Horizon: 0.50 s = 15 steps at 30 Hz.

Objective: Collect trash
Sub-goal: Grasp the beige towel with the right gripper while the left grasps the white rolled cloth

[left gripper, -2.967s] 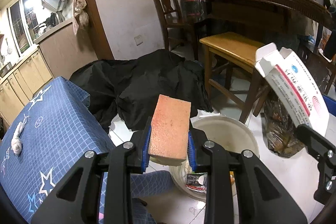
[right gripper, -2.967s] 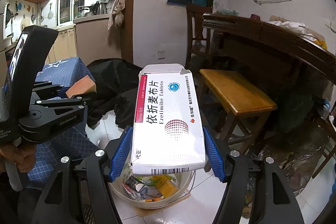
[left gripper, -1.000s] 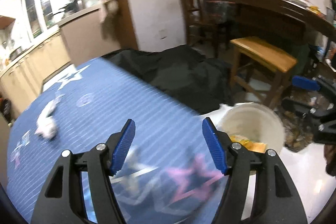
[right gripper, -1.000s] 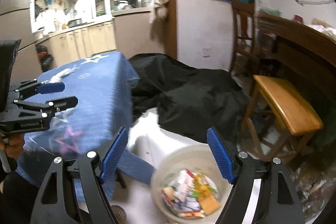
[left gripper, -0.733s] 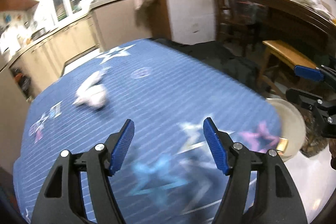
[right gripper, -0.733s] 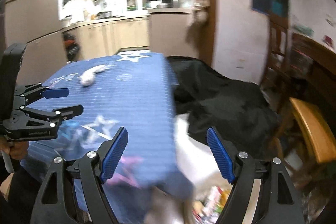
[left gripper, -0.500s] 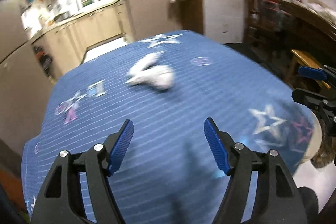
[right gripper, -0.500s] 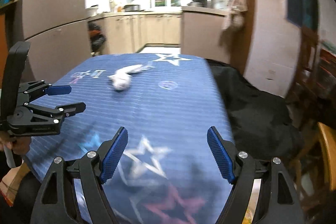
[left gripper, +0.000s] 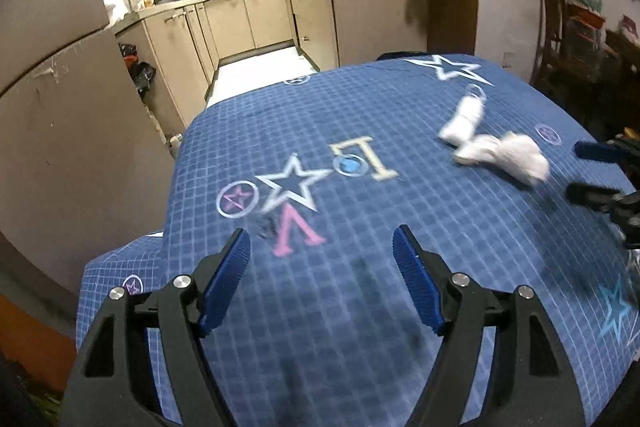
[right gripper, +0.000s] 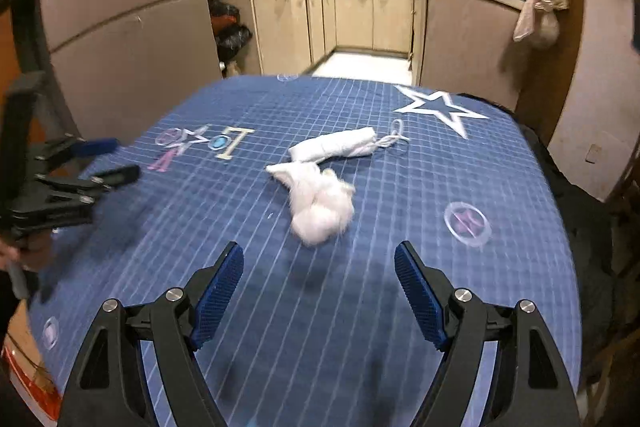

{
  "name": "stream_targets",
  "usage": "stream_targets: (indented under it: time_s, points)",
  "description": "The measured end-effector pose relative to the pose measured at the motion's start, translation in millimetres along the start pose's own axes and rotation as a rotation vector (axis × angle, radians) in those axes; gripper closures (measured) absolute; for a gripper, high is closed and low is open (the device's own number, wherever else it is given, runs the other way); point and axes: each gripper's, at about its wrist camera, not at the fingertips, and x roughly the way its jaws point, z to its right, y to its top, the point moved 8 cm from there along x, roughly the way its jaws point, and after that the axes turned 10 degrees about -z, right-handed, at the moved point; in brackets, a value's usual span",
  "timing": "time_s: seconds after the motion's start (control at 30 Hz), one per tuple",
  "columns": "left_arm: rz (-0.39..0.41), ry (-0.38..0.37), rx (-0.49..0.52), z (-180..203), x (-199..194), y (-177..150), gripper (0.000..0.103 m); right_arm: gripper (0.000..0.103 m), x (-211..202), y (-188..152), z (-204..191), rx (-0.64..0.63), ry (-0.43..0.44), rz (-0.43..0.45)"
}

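While my left gripper [left gripper: 321, 279] widens and my right gripper [right gripper: 319, 287] gapes, both empty, crumpled tissue [right gripper: 320, 201] lies by tablecloth [left gripper: 400, 219] letters "L" and "V".

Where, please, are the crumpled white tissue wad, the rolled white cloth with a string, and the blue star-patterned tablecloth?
crumpled white tissue wad [right gripper: 320, 211], right wrist view, its fluffy middle.
rolled white cloth with a string [right gripper: 336, 145], right wrist view, middle of the roll.
blue star-patterned tablecloth [right gripper: 328, 307], right wrist view, bare checked area between the tongs.

Letters "L", "V" on tablecloth [left gripper: 360, 327]
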Motion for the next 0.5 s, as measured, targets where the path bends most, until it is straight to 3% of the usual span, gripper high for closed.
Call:
stream_targets:
  time_s: [0.2,0.3,0.33,0.4,0.5]
  points:
    - [-0.004,-0.006,0.014,-12,28,30,0.031,0.027,47,24,11,-0.025,-0.045,-0.073]
    - [-0.007,-0.042,0.015,-9,41,48,0.031,0.045,53,26,7,-0.058,-0.029,-0.073]
    - [-0.008,-0.045,0.020,-8,46,52,0.031,0.061,52,25,5,-0.069,-0.030,-0.068]
    - [-0.009,-0.057,0.042,3,53,60,0.031,0.063,47,22,8,-0.078,-0.052,-0.059]
    - [-0.010,-0.132,0.099,32,63,70,0.029,0.064,23,4,15,-0.062,-0.046,-0.026]
